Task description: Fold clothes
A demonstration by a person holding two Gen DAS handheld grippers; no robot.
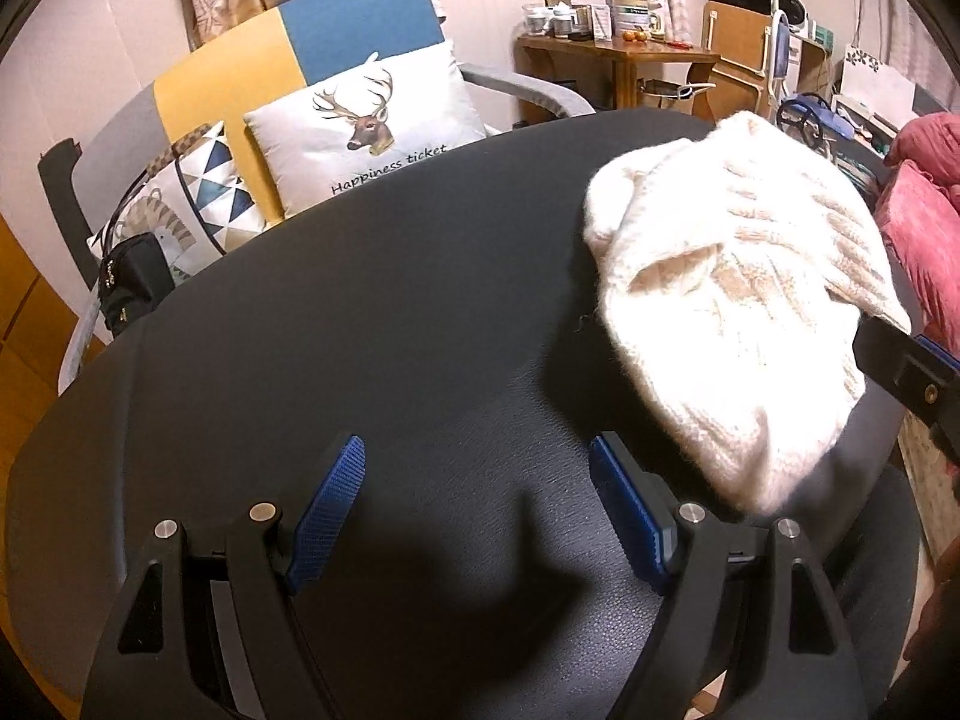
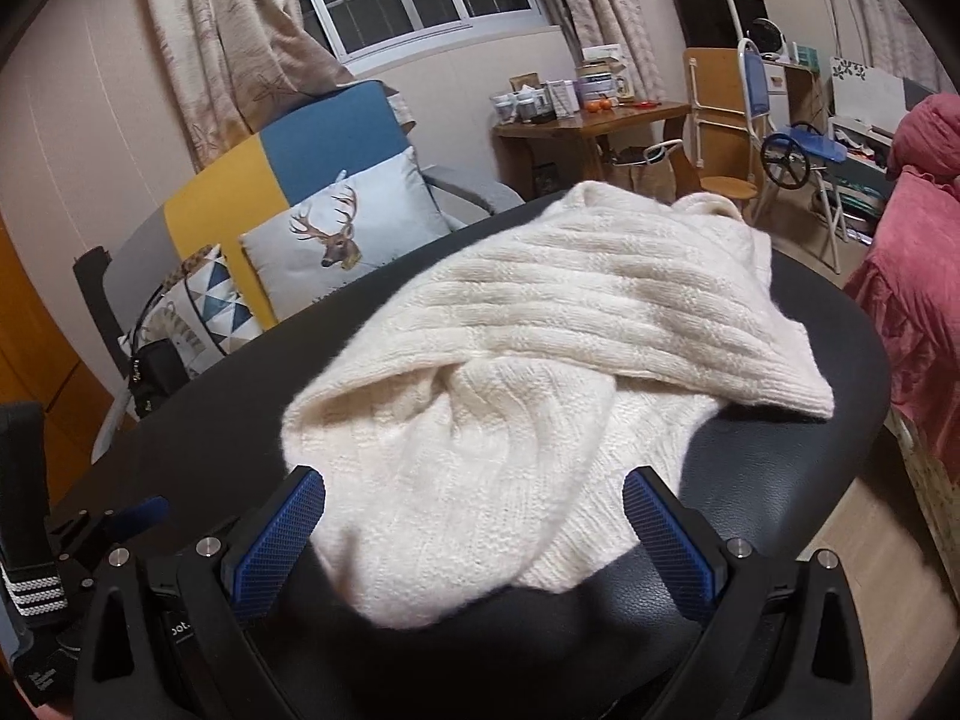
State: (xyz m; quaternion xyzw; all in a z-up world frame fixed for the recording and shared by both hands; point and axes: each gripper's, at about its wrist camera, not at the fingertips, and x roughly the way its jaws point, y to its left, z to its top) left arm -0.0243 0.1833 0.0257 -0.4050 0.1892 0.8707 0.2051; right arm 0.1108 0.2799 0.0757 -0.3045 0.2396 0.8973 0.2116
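Cream cable-knit sweater (image 2: 540, 372) lies bunched on the round black leather-textured surface (image 1: 360, 330), toward its right edge. Left gripper (image 1: 477, 480) fingers spread wide, empty. Right gripper (image 2: 474, 516) fingers wide, straddling the sweater's near hem.

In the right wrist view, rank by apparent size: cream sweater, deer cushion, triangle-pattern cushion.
1. cream sweater, largest, though nearest the camera.
2. deer cushion.
3. triangle-pattern cushion, smallest, partly hidden by the table edge.

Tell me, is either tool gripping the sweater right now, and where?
Nothing is held. The left tool is open over the bare black table; the right tool is open, its fingers straddling the cream sweater's near edge.
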